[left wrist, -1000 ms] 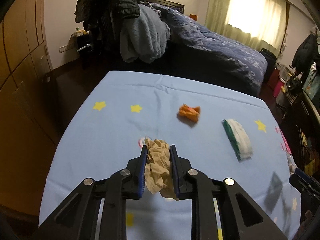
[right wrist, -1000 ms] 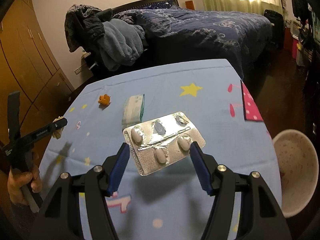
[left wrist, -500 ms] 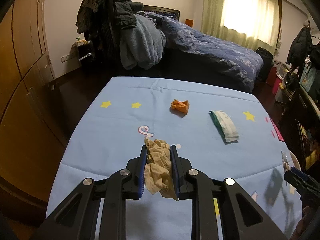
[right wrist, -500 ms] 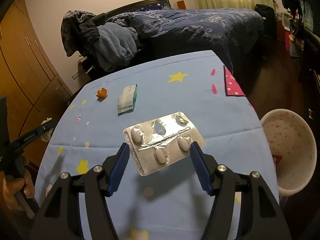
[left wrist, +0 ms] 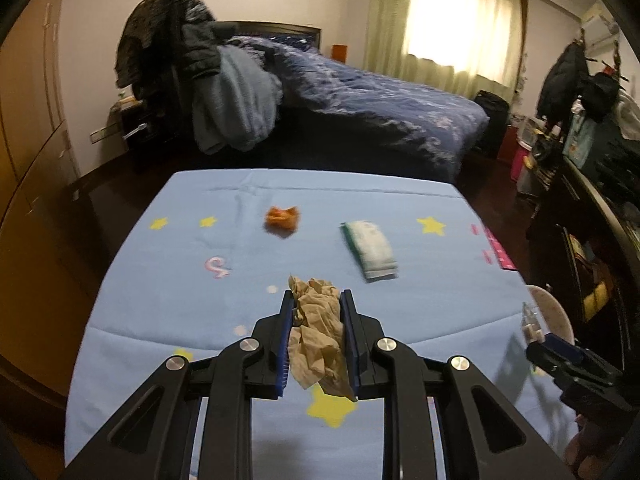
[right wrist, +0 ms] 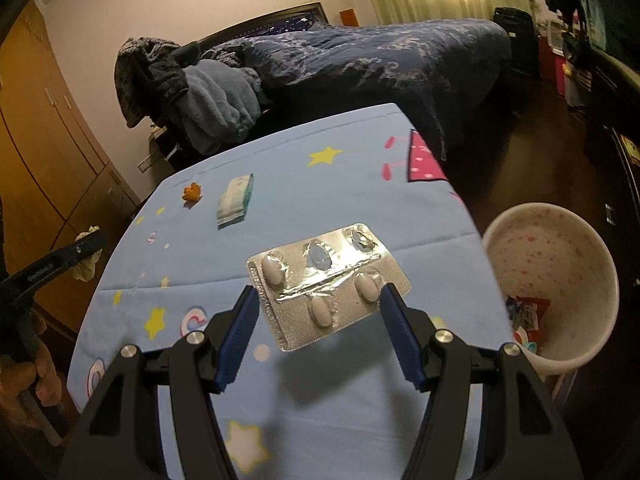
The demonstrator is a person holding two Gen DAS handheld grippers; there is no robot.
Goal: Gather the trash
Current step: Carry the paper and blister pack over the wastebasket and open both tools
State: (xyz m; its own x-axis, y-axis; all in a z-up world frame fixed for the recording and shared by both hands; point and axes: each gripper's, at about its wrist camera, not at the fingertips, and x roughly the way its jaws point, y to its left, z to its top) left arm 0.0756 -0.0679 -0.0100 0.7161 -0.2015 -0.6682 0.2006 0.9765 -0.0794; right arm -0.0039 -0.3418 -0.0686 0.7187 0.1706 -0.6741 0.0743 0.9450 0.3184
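My left gripper (left wrist: 316,308) is shut on a crumpled brown paper (left wrist: 318,340), held above the blue starred table (left wrist: 160,280). My right gripper (right wrist: 320,300) is shut on a silver pill blister pack (right wrist: 328,280), held above the table's right part. An orange scrap (left wrist: 282,219) and a white-green tissue pack (left wrist: 370,250) lie on the table further off; both also show in the right wrist view, the scrap (right wrist: 191,193) and the pack (right wrist: 236,199). A white trash bin (right wrist: 560,280) stands on the floor right of the table; its rim shows in the left wrist view (left wrist: 550,312).
A bed with a dark blue quilt (left wrist: 380,108) lies behind the table, with clothes piled on a chair (left wrist: 200,80). Wooden wardrobes (left wrist: 28,120) line the left. Cluttered shelves (left wrist: 592,160) stand at the right. The left gripper also shows in the right wrist view (right wrist: 86,256).
Both grippers have pulled back and swung right with their loads. The trash bin has come much closer in the right wrist view and entered the left wrist view.
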